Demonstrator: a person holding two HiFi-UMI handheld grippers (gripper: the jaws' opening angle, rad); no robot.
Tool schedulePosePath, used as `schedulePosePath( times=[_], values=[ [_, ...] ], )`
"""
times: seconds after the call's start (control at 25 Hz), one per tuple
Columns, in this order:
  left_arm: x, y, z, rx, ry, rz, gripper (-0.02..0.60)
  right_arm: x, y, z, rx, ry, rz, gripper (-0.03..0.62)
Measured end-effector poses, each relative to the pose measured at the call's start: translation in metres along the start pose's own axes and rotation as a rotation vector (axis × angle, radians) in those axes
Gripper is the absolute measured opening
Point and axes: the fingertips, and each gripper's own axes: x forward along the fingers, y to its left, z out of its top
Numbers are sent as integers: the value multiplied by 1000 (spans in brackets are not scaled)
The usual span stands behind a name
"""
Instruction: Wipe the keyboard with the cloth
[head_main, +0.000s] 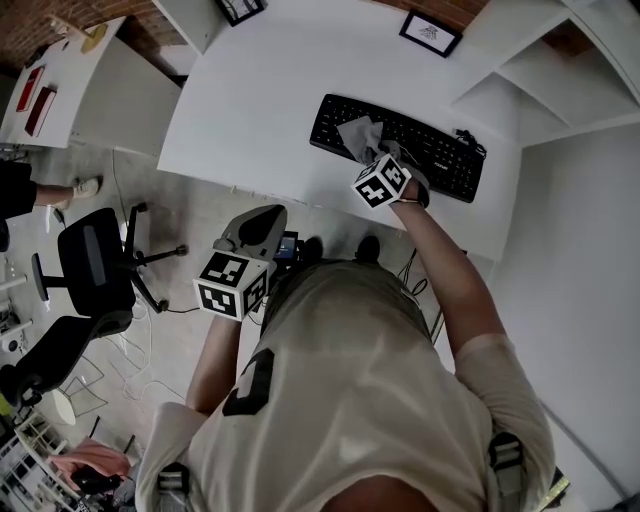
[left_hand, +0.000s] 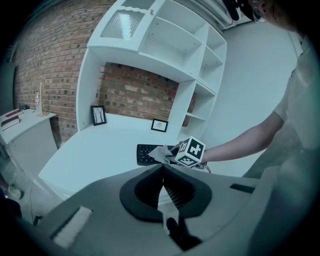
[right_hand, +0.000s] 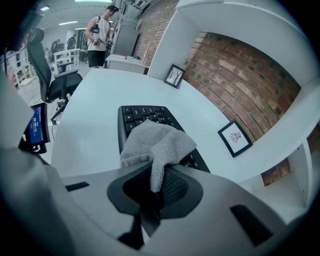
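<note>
The cloth (right_hand: 155, 142) is clamped between the jaws of the right gripper (right_hand: 159, 176); one fold hangs down into the jaw throat, and the bulk spreads forward past the tips. It lies on the keyboard (right_hand: 142, 116), which sits directly ahead of and below that gripper on the white desk (head_main: 260, 90). Judged from this, the wiping step is in hand, with the cloth over a middle section of the keys. The next move calls for dragging the cloth along the key rows toward either end, with the jaws kept clamped and raised enough that only fabric meets the keys. The left gripper (left_hand: 163, 172) has its jaws together with nothing between them. It is held back off the desk edge, well apart from the keyboard. Whether the cloth presses on the keys or merely rests cannot be told. The keys beneath it are covered. In the head view the marker cube masks the right jaws, and in the right gripper view the gripper body cuts off the near end of the keyboard.
</note>
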Motion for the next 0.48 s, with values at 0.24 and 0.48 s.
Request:
schedulePosePath(
  times=[0.24,0.48],
  values=[
    [6,-5,2,20,5,-24,5,-3,-3,-10,-8,8,-12,21],
    [7,-8,2,31,16,-39,4,-7,-4,-14,-14,15,-21,21]
  ],
)
